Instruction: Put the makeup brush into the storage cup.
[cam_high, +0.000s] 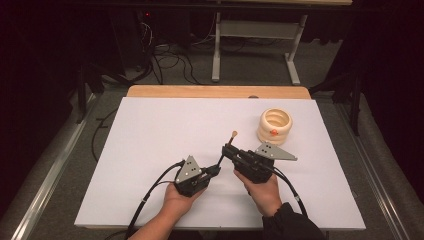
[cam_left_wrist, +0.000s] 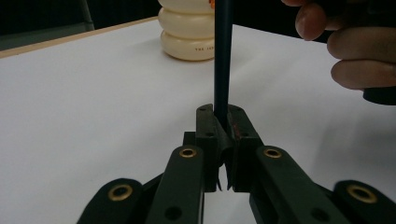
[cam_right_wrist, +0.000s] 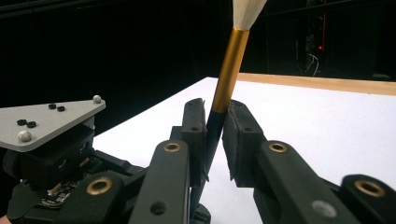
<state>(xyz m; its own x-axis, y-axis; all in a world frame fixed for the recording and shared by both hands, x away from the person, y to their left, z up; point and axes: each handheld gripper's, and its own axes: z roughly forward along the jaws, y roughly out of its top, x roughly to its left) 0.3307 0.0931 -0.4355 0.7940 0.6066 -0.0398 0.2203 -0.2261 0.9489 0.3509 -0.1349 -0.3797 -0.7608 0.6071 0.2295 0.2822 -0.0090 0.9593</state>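
Observation:
A paintbrush with a dark handle, gold ferrule and pale bristles is held between both grippers above the white board. My left gripper is shut on the lower end of the handle, which rises straight up from the pinched jaws in the left gripper view. My right gripper is shut on the brush just below the ferrule. The bristle tip points away from the person, toward the far side.
A stack of cream rings with a small orange mark stands at the back right of the board, also behind the brush as the ring stack. A wooden table edge runs along the far side. Cables trail from both grippers.

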